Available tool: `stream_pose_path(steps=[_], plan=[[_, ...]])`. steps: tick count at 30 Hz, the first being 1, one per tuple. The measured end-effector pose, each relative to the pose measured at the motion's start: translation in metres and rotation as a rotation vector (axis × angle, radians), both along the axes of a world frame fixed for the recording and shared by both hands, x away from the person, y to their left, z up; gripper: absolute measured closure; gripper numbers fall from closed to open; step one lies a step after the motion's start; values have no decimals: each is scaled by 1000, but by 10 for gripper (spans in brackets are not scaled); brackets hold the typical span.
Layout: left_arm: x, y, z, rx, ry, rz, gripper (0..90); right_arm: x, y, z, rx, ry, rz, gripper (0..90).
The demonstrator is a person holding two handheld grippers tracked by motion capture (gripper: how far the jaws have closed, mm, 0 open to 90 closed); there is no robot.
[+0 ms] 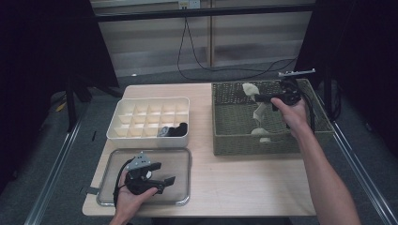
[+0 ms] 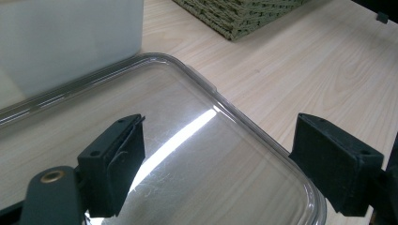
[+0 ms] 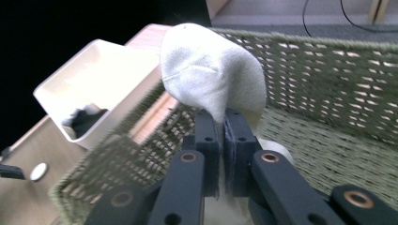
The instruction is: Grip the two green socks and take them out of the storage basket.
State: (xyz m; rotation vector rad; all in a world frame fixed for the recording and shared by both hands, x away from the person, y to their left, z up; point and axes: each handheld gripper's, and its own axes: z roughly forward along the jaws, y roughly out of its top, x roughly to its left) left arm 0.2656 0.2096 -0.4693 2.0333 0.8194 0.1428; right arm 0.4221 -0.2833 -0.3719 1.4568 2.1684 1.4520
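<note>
My right gripper is shut on a white sock and holds it above the inside of a woven green basket. The sock's toe folds over the jaws, and its other end hangs down to the basket floor. A person's right hand holds this gripper. My left gripper stands open over a clear plastic lid lying flat on the table, with nothing between its jaws.
A white compartment box stands behind the lid and left of the basket. A dark sock lies in its front right compartments. Bare wooden table lies in front of the basket.
</note>
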Motion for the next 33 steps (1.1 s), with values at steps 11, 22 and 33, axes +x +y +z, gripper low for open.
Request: stream_pose_path(steps=[11,22,33], plan=[[-1,-3,-2,6,8,-16,185,-16,-1,17,50,-67,13,860],[-3,-8,-3,26,15,-35,177,-30,1,27,70,-119,17,860],[-5,-10,-2,33,12,-34,177,-49,-3,40,128,-172,29,862]])
